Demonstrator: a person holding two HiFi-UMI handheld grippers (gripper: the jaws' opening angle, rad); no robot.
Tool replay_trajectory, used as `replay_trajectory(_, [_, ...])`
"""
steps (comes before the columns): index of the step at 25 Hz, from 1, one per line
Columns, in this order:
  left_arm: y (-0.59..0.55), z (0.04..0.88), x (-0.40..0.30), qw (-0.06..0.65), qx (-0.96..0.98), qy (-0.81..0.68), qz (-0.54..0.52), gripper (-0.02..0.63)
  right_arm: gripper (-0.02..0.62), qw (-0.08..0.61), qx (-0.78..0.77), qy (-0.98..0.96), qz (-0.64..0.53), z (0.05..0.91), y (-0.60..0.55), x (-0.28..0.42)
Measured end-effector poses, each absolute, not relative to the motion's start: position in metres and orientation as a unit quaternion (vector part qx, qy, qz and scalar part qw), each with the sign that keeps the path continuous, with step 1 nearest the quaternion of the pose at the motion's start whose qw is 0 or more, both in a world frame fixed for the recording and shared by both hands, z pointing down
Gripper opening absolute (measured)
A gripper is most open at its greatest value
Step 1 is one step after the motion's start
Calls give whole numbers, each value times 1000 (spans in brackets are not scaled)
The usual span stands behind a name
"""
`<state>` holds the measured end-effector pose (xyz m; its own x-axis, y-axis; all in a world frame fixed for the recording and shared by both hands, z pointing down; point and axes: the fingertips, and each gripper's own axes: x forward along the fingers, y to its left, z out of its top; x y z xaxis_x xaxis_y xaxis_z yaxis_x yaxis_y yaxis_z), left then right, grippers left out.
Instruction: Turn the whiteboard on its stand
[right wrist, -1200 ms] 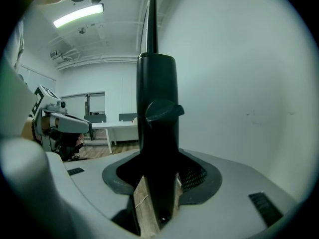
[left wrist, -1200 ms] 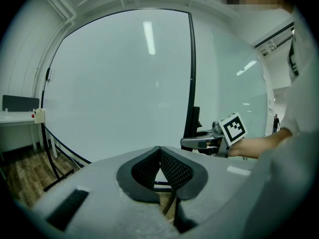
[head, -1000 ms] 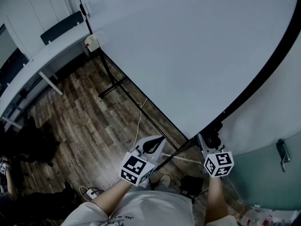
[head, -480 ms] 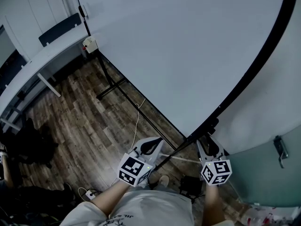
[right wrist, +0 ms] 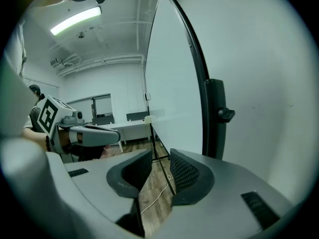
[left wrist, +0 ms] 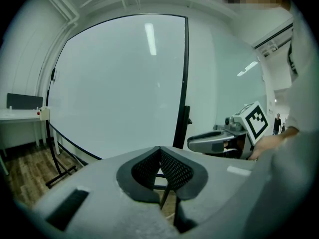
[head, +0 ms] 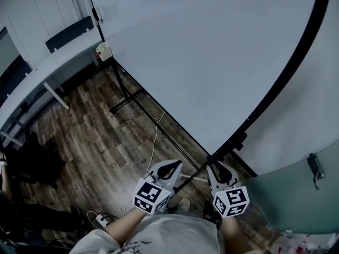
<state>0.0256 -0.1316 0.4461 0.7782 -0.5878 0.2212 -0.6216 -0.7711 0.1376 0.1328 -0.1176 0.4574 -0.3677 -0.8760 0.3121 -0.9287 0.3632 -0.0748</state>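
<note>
The big whiteboard (head: 212, 52) in its black frame (head: 286, 73) stands on a black stand (head: 127, 97); its lower near corner carries a clamp knob (head: 239, 139). My right gripper (head: 214, 166) hangs just below and short of that corner. Its jaws have just been closing, but it is still open with only floor showing between the pads (right wrist: 155, 166). My left gripper (head: 175, 165) floats to its left in front of the board's lower edge, shut with its pads meeting at the tip (left wrist: 159, 151) and nothing in them. The board's edge and knob (right wrist: 225, 114) rise just right of the right gripper.
A white desk (head: 47, 67) and a dark chair (head: 69, 30) stand at the left. A small beige box (head: 104, 50) sits at the board's far corner. A white cable (head: 154, 136) runs over the wooden floor. A glass door with a handle (head: 314, 168) is at the right.
My right gripper has drawn back from the board's lower corner, down and to the left, and its jaws stand narrower. My left gripper has slid slightly back.
</note>
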Motion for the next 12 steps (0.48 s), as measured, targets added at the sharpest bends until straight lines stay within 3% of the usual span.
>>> replay_trajectory(7, [-131, 446, 9, 106, 930, -342, 84, 11, 26, 109, 520, -840, 109, 449, -114, 93])
replay_trajectory(12, [-128, 444, 6, 108, 929, -346, 79, 11, 8, 106, 507, -848, 111, 444, -113, 73])
